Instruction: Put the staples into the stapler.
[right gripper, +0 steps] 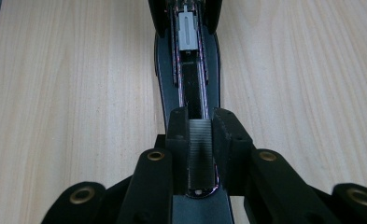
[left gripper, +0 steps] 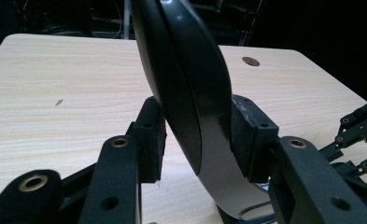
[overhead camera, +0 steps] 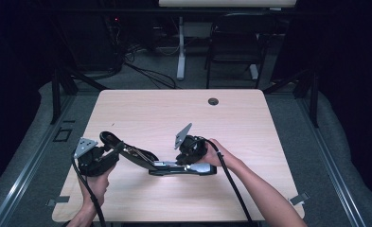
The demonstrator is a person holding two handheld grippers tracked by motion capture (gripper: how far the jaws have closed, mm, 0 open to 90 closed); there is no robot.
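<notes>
As seen from the high view, lying opened wide between the two sets of jaws: stapler, base flat on table, lid swung up and back. Left gripper clenched on the lid's raised end, probably to keep it from dropping shut. Right gripper pressing down on the base from above, likely pinning it so that lifting the lid does not drag everything along.

Seen from the left gripper view, standing nearly upright between the jaws: lid, curved black back squeezed by both pads, no gap on either side. Left gripper thus grasping it firmly. Beyond the jaws, bare table; off to their right, linkage of the right gripper.

Seen from the right gripper view, clamped tight on a ribbed strip at the stapler's near end: right gripper. Straight ahead of the jaws, open channel with a grey pusher farther along, all exposed. Held apart this way seemingly for loading staples or clearing a jam.
</notes>
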